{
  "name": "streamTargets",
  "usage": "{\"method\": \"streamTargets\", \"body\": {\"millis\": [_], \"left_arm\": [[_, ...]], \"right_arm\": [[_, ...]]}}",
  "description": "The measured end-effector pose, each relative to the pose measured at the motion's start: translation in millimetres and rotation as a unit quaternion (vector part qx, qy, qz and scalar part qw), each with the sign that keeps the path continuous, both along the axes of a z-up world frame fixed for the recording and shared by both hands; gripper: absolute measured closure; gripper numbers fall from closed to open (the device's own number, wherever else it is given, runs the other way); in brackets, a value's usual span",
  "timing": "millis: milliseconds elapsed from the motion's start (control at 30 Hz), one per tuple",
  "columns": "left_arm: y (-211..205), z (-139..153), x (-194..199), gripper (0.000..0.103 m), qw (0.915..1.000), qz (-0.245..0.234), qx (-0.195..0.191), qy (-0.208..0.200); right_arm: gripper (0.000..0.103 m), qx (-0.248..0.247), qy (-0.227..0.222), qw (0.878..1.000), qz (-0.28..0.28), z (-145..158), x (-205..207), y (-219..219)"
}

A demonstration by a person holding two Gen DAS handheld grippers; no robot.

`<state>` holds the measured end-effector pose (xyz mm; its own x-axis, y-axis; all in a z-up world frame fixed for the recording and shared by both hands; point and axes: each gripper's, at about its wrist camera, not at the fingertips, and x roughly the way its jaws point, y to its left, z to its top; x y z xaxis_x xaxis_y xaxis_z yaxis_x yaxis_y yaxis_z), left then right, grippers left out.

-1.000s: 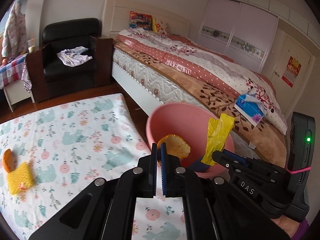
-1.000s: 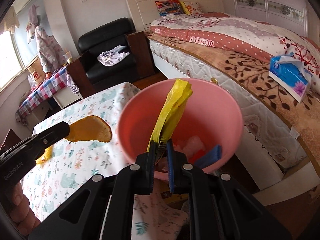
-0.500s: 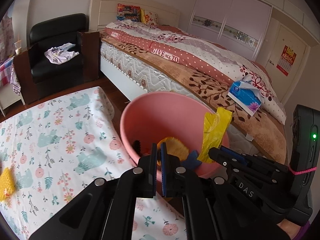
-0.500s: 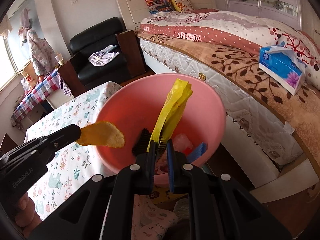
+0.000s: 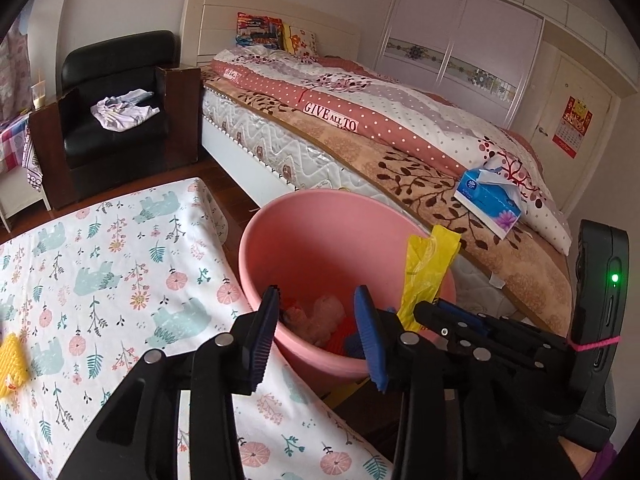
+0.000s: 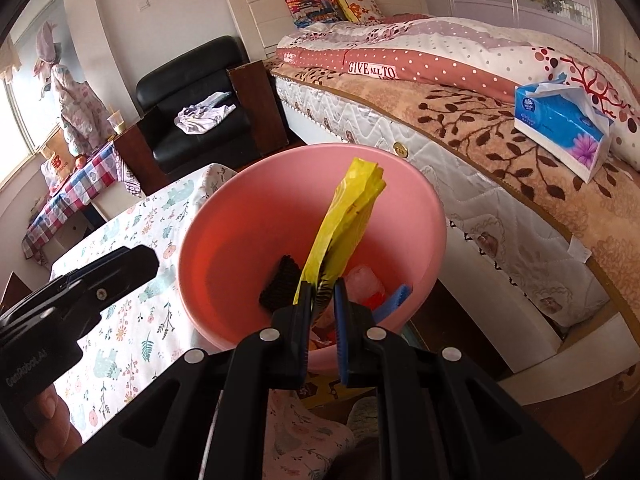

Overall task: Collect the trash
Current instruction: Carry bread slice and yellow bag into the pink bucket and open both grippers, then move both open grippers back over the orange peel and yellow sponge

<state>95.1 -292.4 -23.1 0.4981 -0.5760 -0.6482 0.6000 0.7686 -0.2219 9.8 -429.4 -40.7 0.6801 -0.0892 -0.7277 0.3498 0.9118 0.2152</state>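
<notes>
Pink plastic bin (image 5: 320, 240) sits just off the worktop (image 5: 100, 272) edge, between worktop and bed (image 5: 360, 128). Left gripper (image 5: 318, 326) fingers spread wide, nothing between them; the bin's near rim and contents show through the gap at 12 o'clock. Right gripper (image 6: 322, 302) fingers clamped on the lower end of a yellow plastic bag (image 6: 344, 216); bag stands up from the fingers toward 12–1 o'clock, over the bin opening. In the left view the same bag (image 5: 426, 272) is at 2 o'clock from the left fingers, at the bin's right rim.

Inside the bin, right view: black knitted piece (image 6: 282, 288) at 10 o'clock of the right fingers, pale pink wad (image 6: 366, 280) and blue strip (image 6: 394, 300) at 2 o'clock, something red between them, too small to name.

Yellow knitted piece (image 5: 12, 360) on the worktop at far 9 o'clock in the left view, well apart from the bin. Blue tissue box (image 5: 488, 204) on the bed.
</notes>
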Motion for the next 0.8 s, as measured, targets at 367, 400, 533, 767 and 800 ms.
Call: {"method": "streamTargets", "body": {"millis": [367, 400, 533, 767, 800], "left_arm": [[22.8, 3.3, -3.9, 0.056, 0.9998, 0.019, -0.002, 0.002], [24.3, 3.7, -4.7, 0.056, 0.9998, 0.02, -0.002, 0.001], [33.8, 7.2, -7.7, 0.055, 0.9996, 0.028, -0.002, -0.003], [51.9, 10.4, -12.7, 0.055, 0.999, 0.045, -0.001, -0.005], [54.8, 10.8, -13.3, 0.055, 0.9989, 0.047, -0.001, -0.005]], "right_arm": [[0.07, 0.003, -0.007, 1.0, 0.001, 5.9, -3.4, 5.8], [0.07, 0.002, -0.008, 1.0, 0.002, 7.0, -3.9, 7.7], [0.07, -0.001, -0.011, 1.0, 0.006, 11.4, -5.5, 14.4], [0.07, -0.008, -0.016, 1.0, 0.015, 20.4, -8.1, 28.4], [0.07, -0.009, -0.016, 1.0, 0.017, 21.5, -8.8, 30.1]]}}
